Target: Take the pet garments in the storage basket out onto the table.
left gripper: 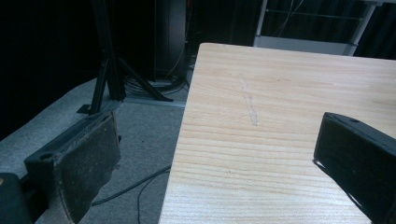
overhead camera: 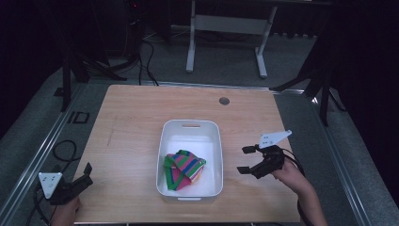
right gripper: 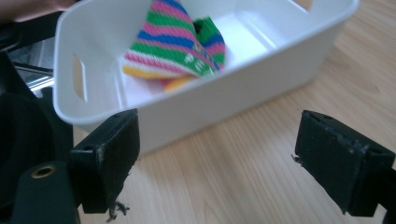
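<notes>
A white plastic bin [overhead camera: 214, 141] stands at the middle of the wooden table [overhead camera: 136, 122]. Inside it lies a bunched striped knit cloth [overhead camera: 183, 168] in green, pink, blue and yellow, also seen in the right gripper view as the cloth [right gripper: 173, 42] within the bin [right gripper: 224, 98]. My right gripper [overhead camera: 246, 159] hovers just right of the bin, jaws wide apart and empty. My left gripper [overhead camera: 87, 172] rests at the table's front left corner, open and holding nothing; its jaws straddle the table's left edge [left gripper: 180, 140].
A round grommet hole [overhead camera: 224, 100] sits near the table's far edge. Cables [overhead camera: 66, 150] lie on the grey floor to the left. A white desk frame [overhead camera: 226, 28] and dark stands rise behind the table.
</notes>
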`<state>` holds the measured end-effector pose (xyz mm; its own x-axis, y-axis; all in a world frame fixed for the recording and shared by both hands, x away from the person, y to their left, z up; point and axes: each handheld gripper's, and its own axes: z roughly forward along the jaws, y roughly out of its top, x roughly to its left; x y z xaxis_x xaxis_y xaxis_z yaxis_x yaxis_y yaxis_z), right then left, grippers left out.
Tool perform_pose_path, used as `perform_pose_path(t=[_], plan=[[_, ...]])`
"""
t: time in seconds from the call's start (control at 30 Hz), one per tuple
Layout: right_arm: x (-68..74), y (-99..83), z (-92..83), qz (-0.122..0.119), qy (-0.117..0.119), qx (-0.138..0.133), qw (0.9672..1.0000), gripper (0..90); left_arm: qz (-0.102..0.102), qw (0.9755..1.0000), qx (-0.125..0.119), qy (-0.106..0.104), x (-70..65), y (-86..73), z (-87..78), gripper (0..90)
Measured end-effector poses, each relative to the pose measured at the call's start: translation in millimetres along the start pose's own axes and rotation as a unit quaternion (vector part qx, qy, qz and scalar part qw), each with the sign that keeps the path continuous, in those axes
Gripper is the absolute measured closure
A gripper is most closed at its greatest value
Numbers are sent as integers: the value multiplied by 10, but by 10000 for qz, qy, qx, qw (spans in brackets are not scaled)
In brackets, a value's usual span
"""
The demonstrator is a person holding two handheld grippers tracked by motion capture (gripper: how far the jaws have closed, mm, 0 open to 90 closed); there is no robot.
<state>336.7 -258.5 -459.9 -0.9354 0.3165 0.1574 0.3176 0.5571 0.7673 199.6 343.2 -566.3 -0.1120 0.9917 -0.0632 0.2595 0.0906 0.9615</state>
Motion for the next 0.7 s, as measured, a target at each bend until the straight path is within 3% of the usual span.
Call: perform_pose_path(t=[0.13, 0.27, 0.37, 0.53, 0.7], plan=[[46, 187, 120, -307, 76, 174, 9993, 140, 1, 10000, 3, -13, 2, 0, 0, 9], [99, 349, 264, -450, 257, 297, 9982, 140, -2, 10000, 4, -16, 4, 0, 0, 9], [111, 385, 300, -500, 293, 312, 9978, 140, -3, 10000, 4, -20, 4, 0, 0, 9], [194, 589, 560, -671, 589, 445, 9950, 137, -7, 10000, 0, -29, 7, 0, -1, 10], [257, 713, 763, -739, 685, 501, 9936, 137, -15, 10000, -6, -41, 9, 0, -1, 9]])
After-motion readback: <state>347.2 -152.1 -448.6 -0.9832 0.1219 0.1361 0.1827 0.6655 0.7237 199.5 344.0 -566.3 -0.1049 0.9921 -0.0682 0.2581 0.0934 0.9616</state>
